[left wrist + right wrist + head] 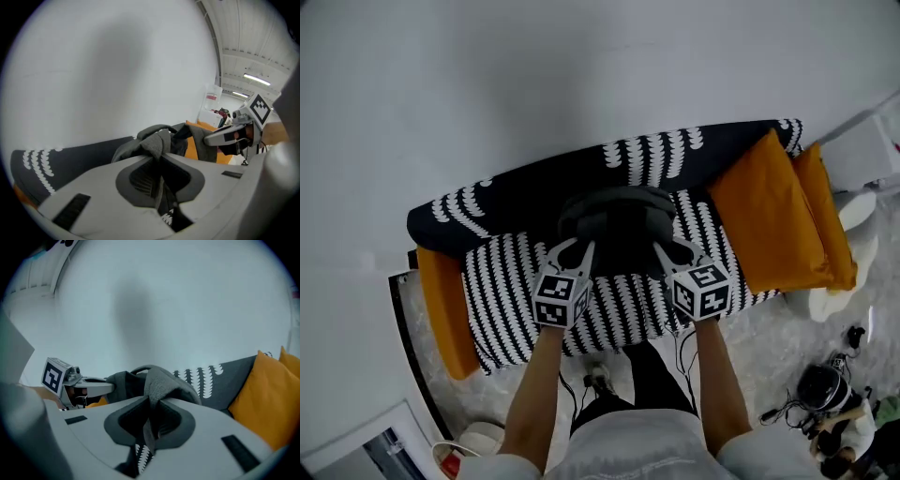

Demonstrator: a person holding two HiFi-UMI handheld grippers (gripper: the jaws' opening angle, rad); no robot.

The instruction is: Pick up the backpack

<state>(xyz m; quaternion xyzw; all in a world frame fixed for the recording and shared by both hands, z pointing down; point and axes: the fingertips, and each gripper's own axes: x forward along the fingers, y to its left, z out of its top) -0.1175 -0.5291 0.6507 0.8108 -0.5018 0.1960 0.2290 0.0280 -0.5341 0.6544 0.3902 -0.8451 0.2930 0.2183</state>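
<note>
A dark grey backpack (619, 220) hangs just above the patterned sofa (516, 281), gripped from both sides. My left gripper (577, 246) is shut on the backpack's left edge; in the left gripper view its grey fabric (151, 143) is bunched between the jaws. My right gripper (667, 251) is shut on the right edge, and the right gripper view shows a fold of the same fabric (157, 385) pinched between the jaws. Each gripper view shows the other gripper (236, 129) (75, 385) across the bag.
Orange cushions (773, 220) lie at the sofa's right end and another (445, 309) at its left. A white wall (534, 75) rises behind. Cables and dark gear (825, 394) sit on the floor at the right; a white round object (483, 436) is at lower left.
</note>
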